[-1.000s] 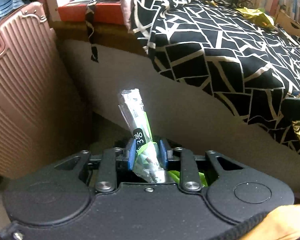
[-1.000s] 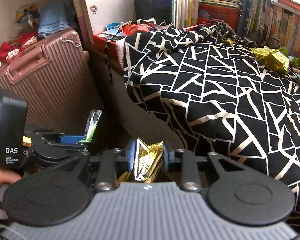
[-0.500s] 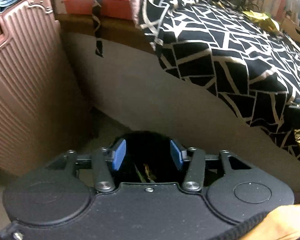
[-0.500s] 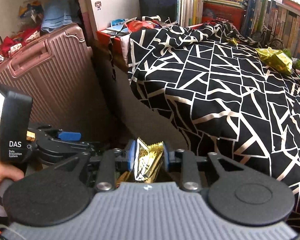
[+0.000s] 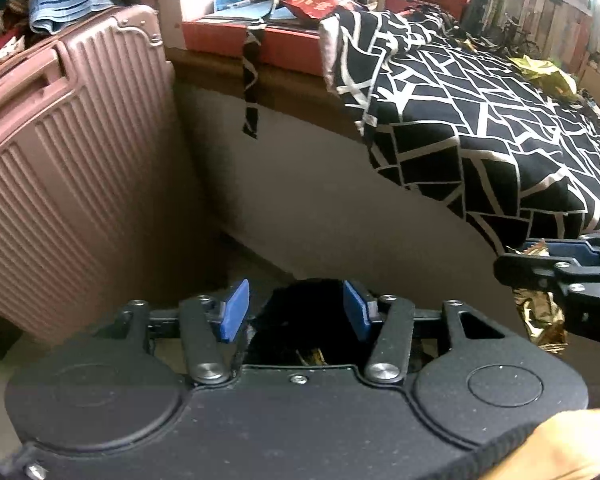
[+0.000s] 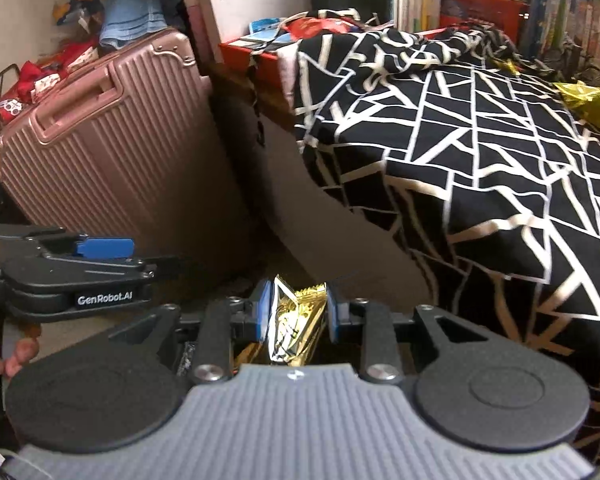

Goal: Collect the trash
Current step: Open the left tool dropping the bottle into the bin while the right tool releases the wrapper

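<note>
While right gripper (image 6: 294, 312) clamps gold wrapper (image 6: 296, 320), left gripper (image 5: 296, 310) jaws apart

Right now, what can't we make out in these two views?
- Left wrist view: the dark bin interior under the open left gripper is shadowed and blocked by the gripper body; contents unreadable.
- Right wrist view: the gold wrapper print is too crumpled; its lower end is hidden behind the right gripper.
</note>
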Available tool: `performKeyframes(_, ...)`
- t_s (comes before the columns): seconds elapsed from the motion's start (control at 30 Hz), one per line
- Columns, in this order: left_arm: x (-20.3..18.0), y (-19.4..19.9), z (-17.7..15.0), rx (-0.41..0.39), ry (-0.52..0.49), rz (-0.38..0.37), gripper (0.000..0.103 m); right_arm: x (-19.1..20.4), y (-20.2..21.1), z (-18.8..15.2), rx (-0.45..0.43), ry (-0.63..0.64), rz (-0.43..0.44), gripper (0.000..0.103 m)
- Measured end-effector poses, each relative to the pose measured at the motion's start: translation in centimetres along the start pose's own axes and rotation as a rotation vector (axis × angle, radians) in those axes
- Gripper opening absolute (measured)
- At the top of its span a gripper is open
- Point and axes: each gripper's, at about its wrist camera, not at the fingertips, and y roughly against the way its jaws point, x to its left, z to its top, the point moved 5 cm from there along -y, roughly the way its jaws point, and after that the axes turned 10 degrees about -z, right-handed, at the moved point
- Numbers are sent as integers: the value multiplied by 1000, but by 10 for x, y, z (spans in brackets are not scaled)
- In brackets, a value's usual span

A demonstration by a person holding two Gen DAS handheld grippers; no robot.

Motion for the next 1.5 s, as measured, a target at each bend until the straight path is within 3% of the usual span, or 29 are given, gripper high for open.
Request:
performKeyframes(0.23,11,8,-4,-10,30,17,53,18,-16,3,16,34,6,33)
performKeyframes(0.63,6,9,-2,-9,-5,7,53,17,-19,-1,42,28,-35,37)
performKeyframes(0.7,5,9,-2,-8,-10,2,53,16,-18,-1,37,23,-36,43)
performKeyframes(0.77,3,9,-1,-9,-21,-2,53,14,-16,-1,27,3,-34,65)
performKeyframes(0.83,1,8,1,-11,-35,-3,53,13,-14,0,18,-12,-32,73)
performKeyframes(1.3,-15,9,13,-26,-83,-35,58,-11,5,4,-32,-64,-102,89)
performKeyframes(1.43,-27,18,27,-44,-110,-57,74,-17,26,12,-84,-17,-151,94)
performKeyframes(1.5,-38,26,39,-81,-123,-95,83,-20,38,16,-125,13,-175,103)
